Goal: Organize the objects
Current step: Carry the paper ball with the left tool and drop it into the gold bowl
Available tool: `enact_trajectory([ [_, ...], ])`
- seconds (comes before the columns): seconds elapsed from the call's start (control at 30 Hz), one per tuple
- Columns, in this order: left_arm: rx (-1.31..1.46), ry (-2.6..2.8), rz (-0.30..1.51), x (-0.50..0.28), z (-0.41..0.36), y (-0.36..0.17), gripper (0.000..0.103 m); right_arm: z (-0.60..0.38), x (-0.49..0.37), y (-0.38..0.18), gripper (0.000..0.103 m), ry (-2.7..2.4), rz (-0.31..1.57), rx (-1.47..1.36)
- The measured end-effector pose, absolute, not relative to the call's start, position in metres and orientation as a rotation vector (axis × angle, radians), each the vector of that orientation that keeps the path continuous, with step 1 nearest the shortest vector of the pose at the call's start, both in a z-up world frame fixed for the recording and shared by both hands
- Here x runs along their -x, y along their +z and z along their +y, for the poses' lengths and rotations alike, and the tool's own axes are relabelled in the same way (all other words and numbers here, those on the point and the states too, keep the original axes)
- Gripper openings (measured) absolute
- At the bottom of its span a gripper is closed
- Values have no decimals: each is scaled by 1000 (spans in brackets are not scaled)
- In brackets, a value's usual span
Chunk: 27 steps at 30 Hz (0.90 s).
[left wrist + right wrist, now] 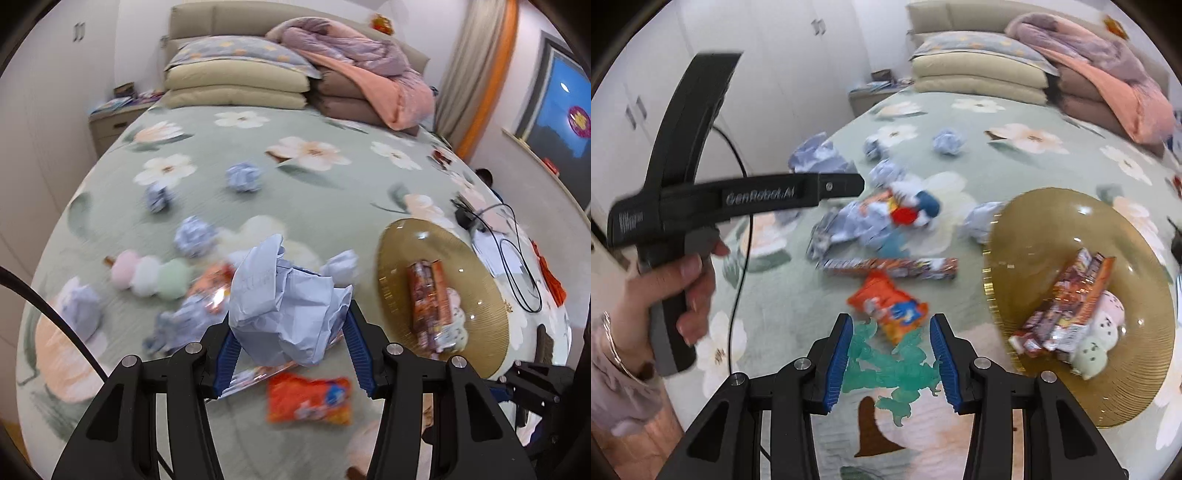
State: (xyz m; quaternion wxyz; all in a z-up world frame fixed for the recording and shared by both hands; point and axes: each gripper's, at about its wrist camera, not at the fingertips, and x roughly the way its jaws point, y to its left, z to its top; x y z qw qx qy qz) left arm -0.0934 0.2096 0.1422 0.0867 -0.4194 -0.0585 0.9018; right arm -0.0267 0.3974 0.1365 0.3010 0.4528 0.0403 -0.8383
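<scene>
My left gripper [291, 332] is shut on a large crumpled pale blue paper ball [288, 306], held above the bed. Several smaller crumpled paper balls [243, 177] lie scattered on the floral bedspread. An orange snack packet [308, 402] lies below the held paper, and shows in the right wrist view [888, 310] just ahead of my right gripper [892, 350], which is open over a green translucent toy figure [897, 369]. The left gripper body [738, 199] appears at the left in the right wrist view. A gold plate [1126, 387] holds snack packs and a plush toy.
A long snack box [890, 267] and a blue-red plush [916, 210] lie mid-bed. A pastel plush stick [147, 275] lies left. Pillows [236, 79] and a pink quilt [369, 70] are at the headboard. A black cable [517, 266] lies right of the plate [480, 317].
</scene>
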Motion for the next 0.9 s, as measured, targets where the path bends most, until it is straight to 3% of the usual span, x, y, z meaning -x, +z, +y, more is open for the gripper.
enact_trajectory([
  [0.4,1184,2541,-75,123,294,146,49,477,77,142,43,-2309,-89,-1243],
  [0.67,1192,2476,-99,137,324,131,50,505,90,125,43,-2349,-109,-1295],
  [0.73,1186,2463,-99,140,331,128,55,508,92,121,43,-2375,-91,-1305],
  [0.8,1185,2419,-136,143,335,125,78,512,97,116,50,-2403,-89,-1349],
  [0.83,1183,2387,-170,143,335,124,102,516,99,114,68,-2403,-108,-1372],
  [0.87,1175,2374,-199,142,334,124,103,520,101,112,87,-2399,-146,-1389],
  [0.9,1173,2382,-206,141,334,126,103,524,102,111,93,-2396,-179,-1389],
])
